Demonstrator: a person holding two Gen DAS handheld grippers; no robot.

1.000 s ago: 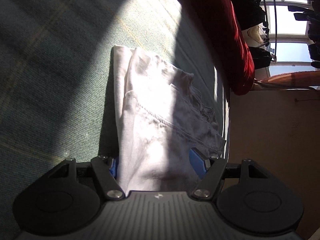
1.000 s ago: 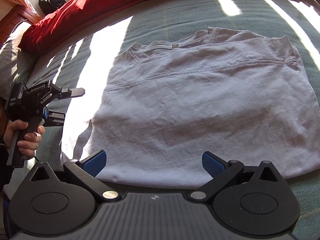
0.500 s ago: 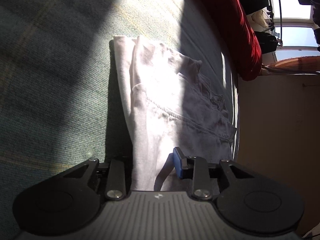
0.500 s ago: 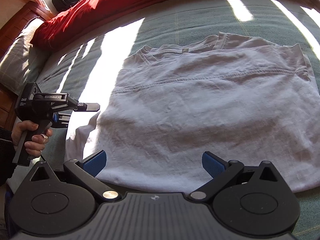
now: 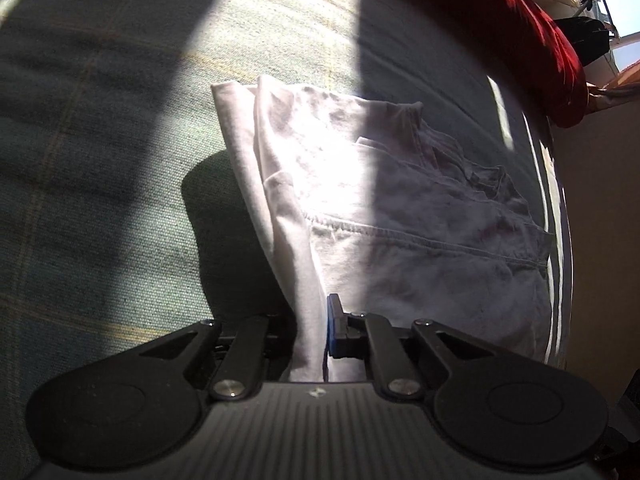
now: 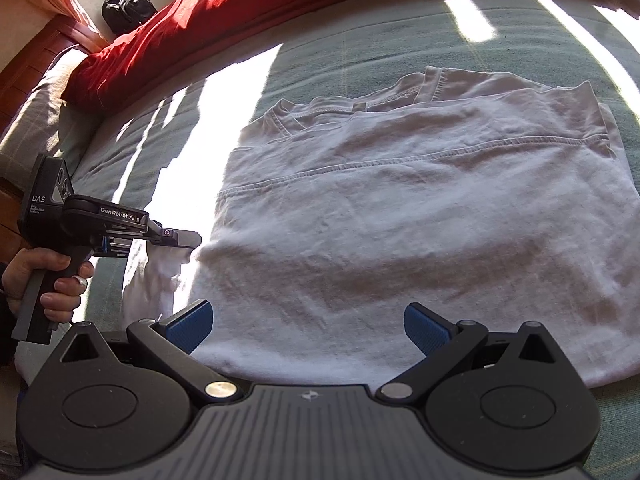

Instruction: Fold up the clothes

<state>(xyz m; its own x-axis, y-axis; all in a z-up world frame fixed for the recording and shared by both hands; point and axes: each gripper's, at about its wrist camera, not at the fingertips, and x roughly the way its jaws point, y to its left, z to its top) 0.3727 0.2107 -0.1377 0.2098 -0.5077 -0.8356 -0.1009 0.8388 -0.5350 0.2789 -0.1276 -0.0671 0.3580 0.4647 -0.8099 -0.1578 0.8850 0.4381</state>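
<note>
A white T-shirt (image 6: 400, 216) lies spread on the green bed cover, its collar toward the red pillow. In the left wrist view the same T-shirt (image 5: 380, 200) runs away from the camera, half in sun, half in shade. My left gripper (image 5: 310, 332) is shut on the shirt's edge, and a fold of cloth rises between its fingers. From the right wrist view, that left gripper (image 6: 188, 240) pinches the shirt's left corner, held by a hand (image 6: 44, 276). My right gripper (image 6: 308, 324) hovers open over the shirt's near hem, with nothing between its blue pads.
A long red pillow (image 6: 240, 20) lies along the far side of the bed. A grey pillow (image 6: 36, 120) and a wooden headboard sit at the left. A black bag (image 6: 126, 4) rests in the far corner. The green bed cover (image 5: 100, 160) stretches around the shirt.
My left gripper has gone from open around the shirt's edge to shut on it and now lifts the corner slightly. The right gripper stays open and has drawn a little nearer.
</note>
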